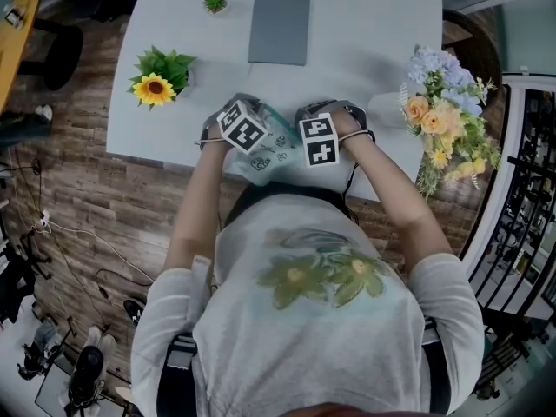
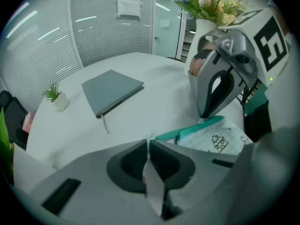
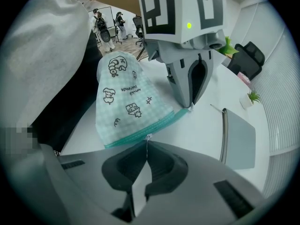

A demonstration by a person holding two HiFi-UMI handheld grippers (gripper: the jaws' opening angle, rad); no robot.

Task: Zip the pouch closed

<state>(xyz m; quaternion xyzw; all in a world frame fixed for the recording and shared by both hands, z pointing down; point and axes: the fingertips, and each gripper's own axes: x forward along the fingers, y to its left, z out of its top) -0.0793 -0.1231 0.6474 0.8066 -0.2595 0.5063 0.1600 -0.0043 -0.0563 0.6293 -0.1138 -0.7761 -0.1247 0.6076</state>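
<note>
Pouch (image 3: 124, 102) of soft mint-and-white checked cloth, printed with small cartoon drawings, lies slumped at the near edge of the smooth white round worktop (image 1: 365, 24). Its teal zipper band (image 3: 164, 122) runs along the far side. The right gripper (image 3: 146, 142) has its fingers pinched together on the small zipper pull (image 3: 148, 137). The left gripper (image 2: 149, 139) has its fingers nipped nearly closed on the band's end. A flat grey notebook (image 1: 279, 29) lies farther back.
</note>
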